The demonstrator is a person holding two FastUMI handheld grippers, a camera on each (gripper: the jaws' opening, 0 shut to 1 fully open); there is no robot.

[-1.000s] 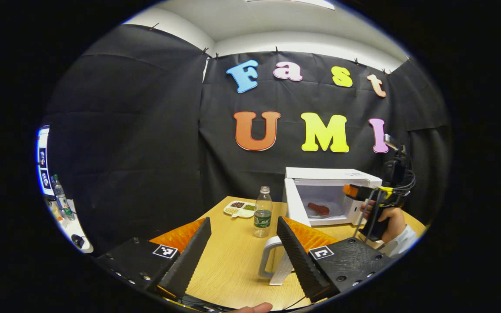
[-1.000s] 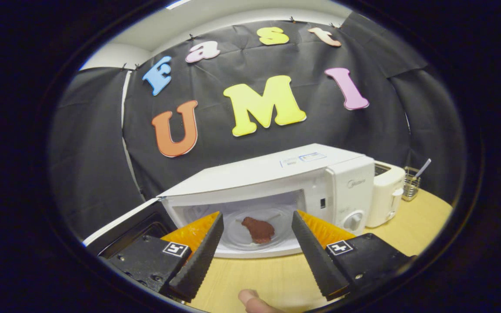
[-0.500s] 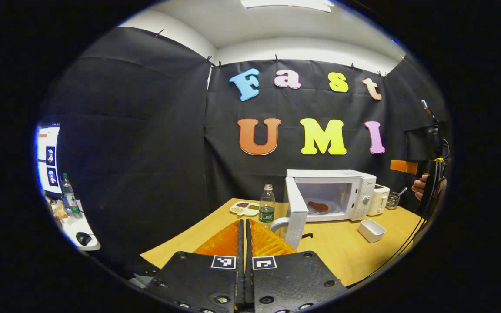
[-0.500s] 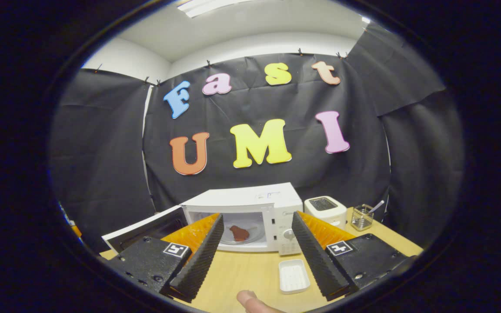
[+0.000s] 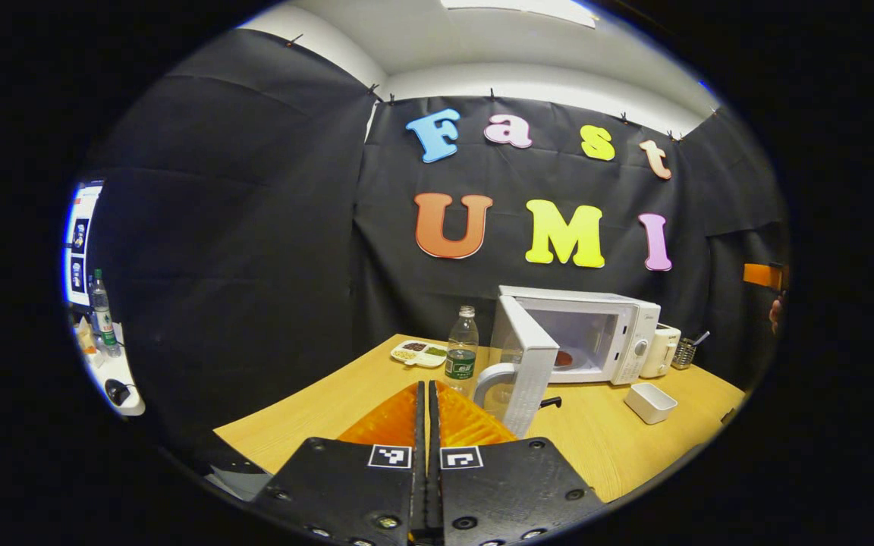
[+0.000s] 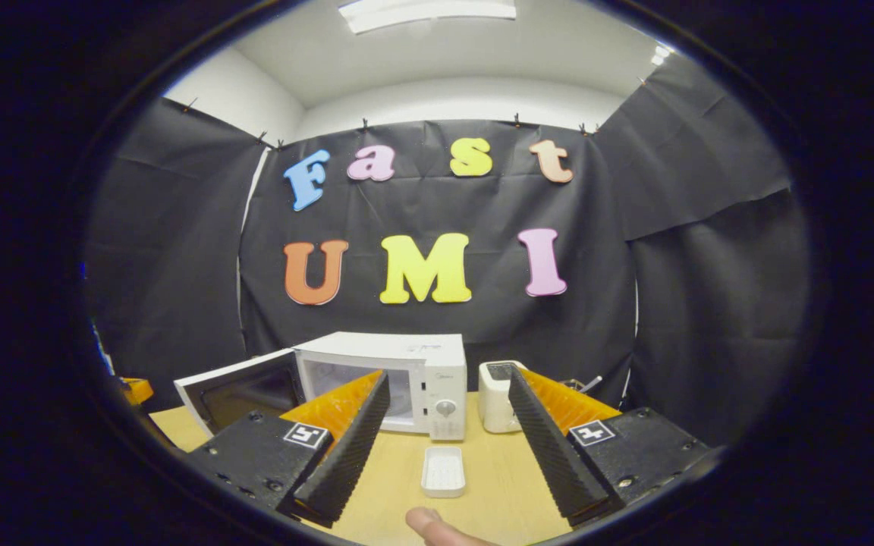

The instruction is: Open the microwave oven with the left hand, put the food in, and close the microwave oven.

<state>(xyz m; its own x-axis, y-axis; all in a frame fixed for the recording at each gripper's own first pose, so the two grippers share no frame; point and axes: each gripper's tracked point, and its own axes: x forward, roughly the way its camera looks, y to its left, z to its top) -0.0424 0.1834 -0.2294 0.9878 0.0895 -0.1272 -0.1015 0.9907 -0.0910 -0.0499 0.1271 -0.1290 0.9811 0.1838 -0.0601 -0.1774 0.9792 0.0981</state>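
The white microwave [image 5: 619, 327] stands at the back of the wooden table with its door [image 5: 529, 371] swung open to the left, handle [image 5: 485, 379] facing me. Reddish food [image 5: 563, 358] lies on the plate inside, partly hidden by the door. My left gripper [image 5: 428, 390] is shut with nothing in it, well back from the door. My right gripper [image 6: 448, 379] is open and empty, some way in front of the microwave [image 6: 407, 368] and its open door [image 6: 240, 387]. A thumb [image 6: 428, 523] shows below it. The right gripper [image 5: 762, 274] also appears at the far right edge of the left gripper view.
A water bottle [image 5: 461, 350] and a divided snack tray [image 5: 418, 353] stand left of the door. A small white dish [image 6: 443, 470] lies in front of the microwave. A white toaster [image 6: 496, 387] and a utensil holder [image 5: 686, 353] stand to its right.
The left gripper went from open beside the door handle to shut and drew back. The right gripper, still open, pulled away from the microwave's mouth, leaving the food inside.
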